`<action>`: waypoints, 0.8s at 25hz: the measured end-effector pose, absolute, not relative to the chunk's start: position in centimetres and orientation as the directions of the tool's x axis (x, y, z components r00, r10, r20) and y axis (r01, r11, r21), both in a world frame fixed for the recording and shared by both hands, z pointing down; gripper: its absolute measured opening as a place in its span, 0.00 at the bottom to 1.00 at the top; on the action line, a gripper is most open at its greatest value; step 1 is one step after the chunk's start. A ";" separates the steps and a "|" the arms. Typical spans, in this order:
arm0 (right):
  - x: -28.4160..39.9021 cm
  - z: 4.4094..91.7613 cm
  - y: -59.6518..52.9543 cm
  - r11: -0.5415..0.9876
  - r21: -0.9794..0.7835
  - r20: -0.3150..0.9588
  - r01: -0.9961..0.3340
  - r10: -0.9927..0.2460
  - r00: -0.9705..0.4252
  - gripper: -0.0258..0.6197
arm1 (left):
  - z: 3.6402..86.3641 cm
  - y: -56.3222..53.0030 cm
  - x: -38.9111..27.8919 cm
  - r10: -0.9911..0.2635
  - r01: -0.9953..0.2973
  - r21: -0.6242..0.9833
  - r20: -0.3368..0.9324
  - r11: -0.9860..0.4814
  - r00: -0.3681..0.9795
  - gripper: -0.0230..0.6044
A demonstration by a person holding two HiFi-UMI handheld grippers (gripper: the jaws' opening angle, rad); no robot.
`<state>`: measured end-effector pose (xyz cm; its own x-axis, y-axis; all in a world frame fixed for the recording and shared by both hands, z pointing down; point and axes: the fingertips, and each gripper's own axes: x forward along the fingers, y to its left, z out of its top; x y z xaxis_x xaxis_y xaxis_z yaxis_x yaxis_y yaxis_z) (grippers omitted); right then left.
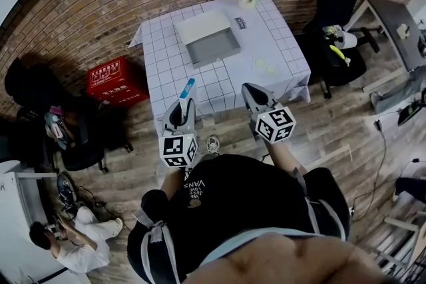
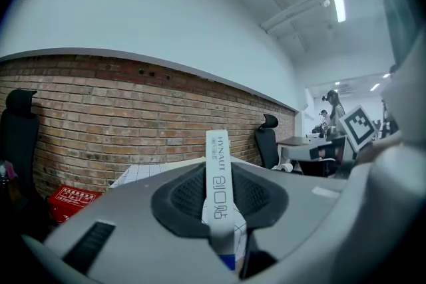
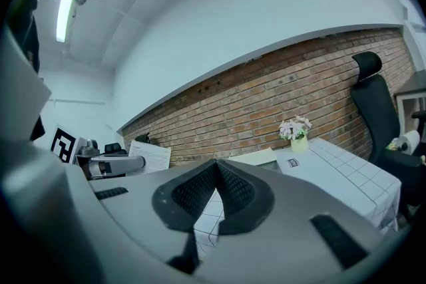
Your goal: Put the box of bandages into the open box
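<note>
From the head view, the left gripper (image 1: 183,106) is held at the near edge of the counter (image 1: 279,60) with the box of bandages (image 1: 189,87) jutting out past its tips, its long axis pointing toward the counter. The open box (image 1: 210,36) sits farther back, ahead and slightly right of that hand, and nothing shows inside it. The right gripper (image 1: 249,93) is alongside, about as far from it. In the left gripper view, the left gripper (image 2: 219,206) has its fingers (image 2: 180,196) clamped on the slim box of bandages (image 2: 217,156), narrow edge toward the camera. In the right gripper view, the right gripper (image 3: 215,176) has its fingers pressed together with nothing between them. The open box (image 3: 256,157) lies ahead, left of the flowers (image 3: 295,128).
</note>
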<state>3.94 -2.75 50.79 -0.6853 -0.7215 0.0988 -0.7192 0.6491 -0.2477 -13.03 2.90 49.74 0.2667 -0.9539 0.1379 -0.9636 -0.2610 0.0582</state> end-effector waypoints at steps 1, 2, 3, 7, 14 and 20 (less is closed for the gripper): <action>3.7 50.8 -3.1 0.647 -0.246 0.101 -0.721 -0.723 -0.683 0.04 | 49.8 2.4 -13.2 -0.952 -0.962 0.059 0.138 -0.266 0.272 0.18; 3.4 50.9 -3.5 0.645 -0.245 0.103 -0.724 -0.725 -0.681 0.04 | 49.8 1.9 -13.4 -0.951 -0.961 0.060 0.137 -0.270 0.276 0.18; 3.2 51.0 -3.9 0.642 -0.245 0.106 -0.726 -0.727 -0.679 0.04 | 49.9 1.4 -13.7 -0.950 -0.960 0.061 0.136 -0.274 0.280 0.18; 2.3 51.4 -5.4 0.629 -0.247 0.120 -0.737 -0.735 -0.668 0.04 | 50.1 -0.3 -14.6 -0.946 -0.956 0.066 0.139 -0.286 0.293 0.18; 0.7 51.9 -8.0 0.616 -0.246 0.138 -0.748 -0.742 -0.656 0.04 | 50.8 -3.2 -16.2 -0.939 -0.951 0.077 0.149 -0.301 0.310 0.18; -0.7 52.0 -10.1 0.602 -0.243 0.140 -0.761 -0.755 -0.641 0.04 | 51.0 -5.7 -17.8 -0.933 -0.944 0.081 0.149 -0.320 0.329 0.18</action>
<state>-0.67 -10.12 51.99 -0.6410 -0.7547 0.1398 -0.7611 0.6016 -0.2426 -17.75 -5.69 50.97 0.3289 -0.9326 0.1486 -0.9440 -0.3200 0.0808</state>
